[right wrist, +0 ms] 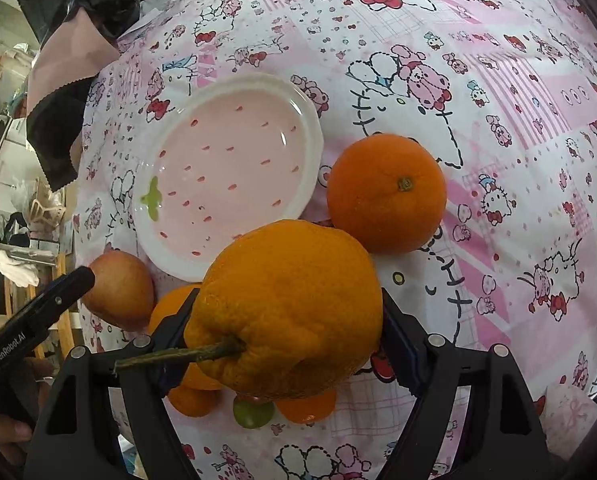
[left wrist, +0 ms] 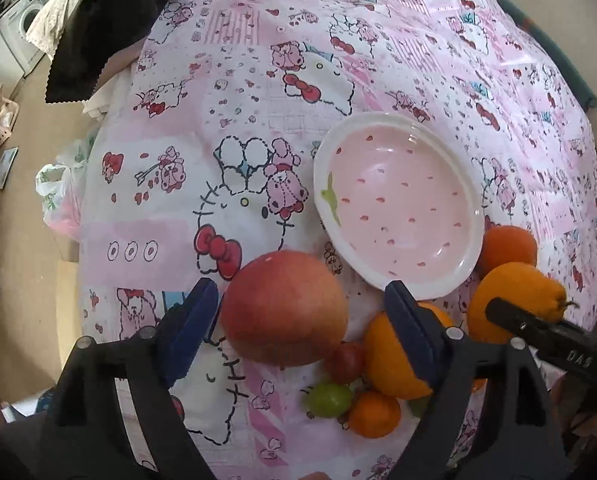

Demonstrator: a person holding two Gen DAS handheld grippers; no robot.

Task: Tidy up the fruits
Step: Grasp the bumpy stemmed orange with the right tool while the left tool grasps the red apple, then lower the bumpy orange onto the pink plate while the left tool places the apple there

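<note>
A pink strawberry-pattern plate (left wrist: 398, 152) with a white rim sits empty on the cartoon tablecloth; it also shows in the right wrist view (right wrist: 298, 120). My left gripper (left wrist: 302, 320) is open around a red apple (left wrist: 284, 308), with a gap on both sides. My right gripper (right wrist: 290, 328) is shut on a bumpy stemmed orange (right wrist: 294, 304), which also shows in the left wrist view (left wrist: 510, 296). A round orange (right wrist: 386, 192) lies beside the plate. More oranges (left wrist: 394, 356), a small tangerine (left wrist: 374, 414), a red grape (left wrist: 346, 360) and a green grape (left wrist: 330, 400) cluster nearby.
A black cloth (left wrist: 102, 32) hangs over the table's far left corner. The table edge (left wrist: 86, 216) drops to the floor on the left, with a plastic bag (left wrist: 54, 192) below. Bare tablecloth (left wrist: 418, 48) stretches beyond the plate.
</note>
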